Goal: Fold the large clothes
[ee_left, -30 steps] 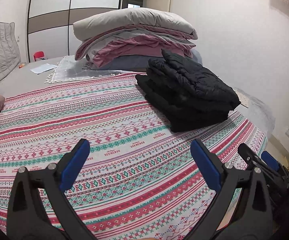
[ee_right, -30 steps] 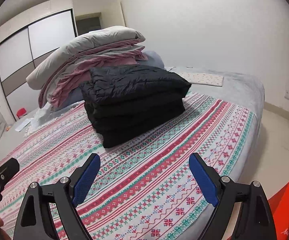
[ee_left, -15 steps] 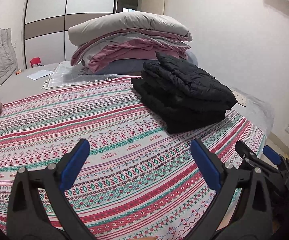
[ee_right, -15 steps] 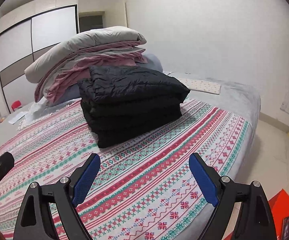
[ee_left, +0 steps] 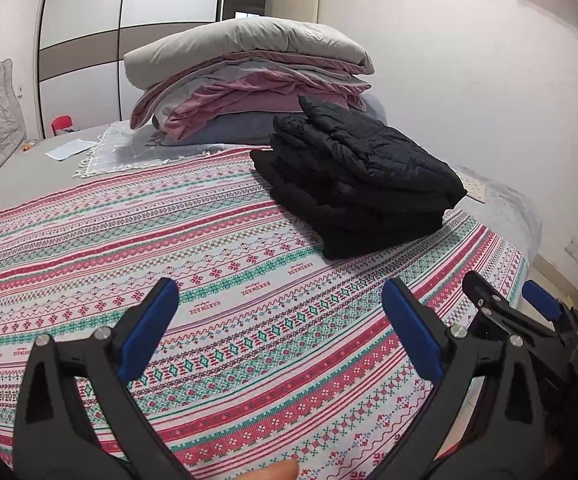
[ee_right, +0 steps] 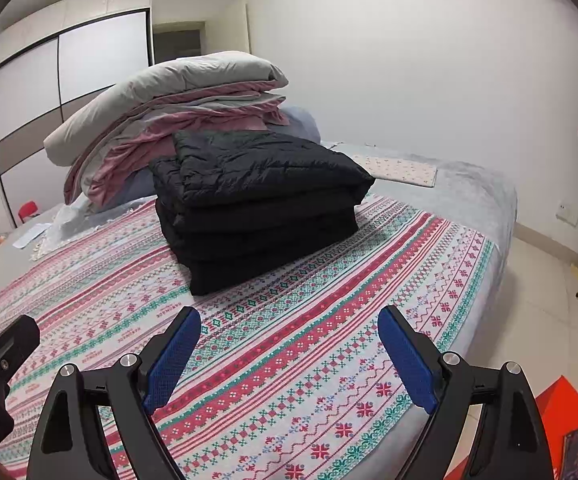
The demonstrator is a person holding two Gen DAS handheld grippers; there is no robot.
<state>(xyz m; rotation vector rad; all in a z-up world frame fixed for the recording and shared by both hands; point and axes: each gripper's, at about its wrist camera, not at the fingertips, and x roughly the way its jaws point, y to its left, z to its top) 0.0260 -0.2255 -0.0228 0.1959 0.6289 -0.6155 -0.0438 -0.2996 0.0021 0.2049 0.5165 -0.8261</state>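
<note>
Both claws spread, empty — left claw (ee_left: 277, 316), right claw (ee_right: 289, 344). Folded black puffer jacket (ee_right: 257, 204) ahead of us looks finished; we keep clear — avoid nudging stack on patterned bedspread (ee_right: 297, 344).

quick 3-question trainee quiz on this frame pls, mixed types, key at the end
1. True or false: the left gripper is clamped on the black folded jacket.
2. Multiple choice: what does the black folded jacket rest on?
A. the grey floor
B. the striped patterned blanket
C. the top of the pile of folded bedding
3. Fill in: the right gripper holds ____.

Key
1. False: its jaws stand open over the blanket, short of the jacket.
2. B
3. Nothing: its jaws are open and empty.
</note>
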